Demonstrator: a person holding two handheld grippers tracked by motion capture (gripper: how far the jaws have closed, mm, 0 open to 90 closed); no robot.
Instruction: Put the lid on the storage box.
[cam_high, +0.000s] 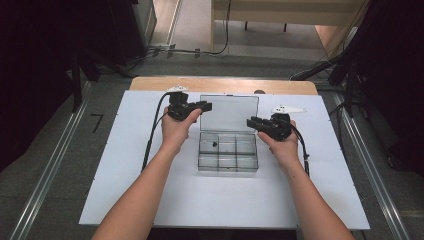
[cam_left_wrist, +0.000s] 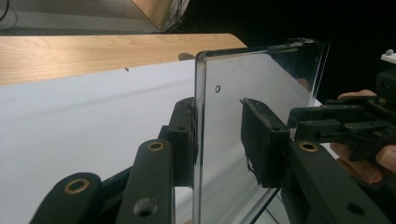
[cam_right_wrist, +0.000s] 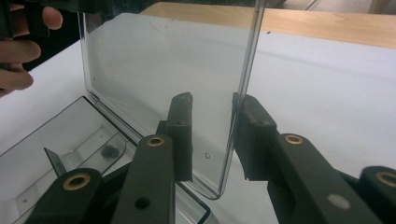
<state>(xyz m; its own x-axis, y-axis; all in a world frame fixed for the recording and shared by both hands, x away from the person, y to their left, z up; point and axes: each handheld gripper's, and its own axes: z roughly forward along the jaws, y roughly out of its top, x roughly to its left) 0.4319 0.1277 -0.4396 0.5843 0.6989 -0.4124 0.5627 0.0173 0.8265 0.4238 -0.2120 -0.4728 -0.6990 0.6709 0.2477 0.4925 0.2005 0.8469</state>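
The left gripper (cam_high: 204, 106) straddles the clear lid's (cam_high: 229, 113) left edge, jaws parted with a gap on one side, so not clamping. The lid stands upright behind the compartment box (cam_high: 228, 170) mid-table, long axis left-right. The right gripper (cam_high: 251, 122) brackets its right edge, loose too.

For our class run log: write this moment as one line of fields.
box: clear box on white table | lid: upright | left gripper: astride lid edge, gap visible | right gripper: astride other edge | contents: small dark piece
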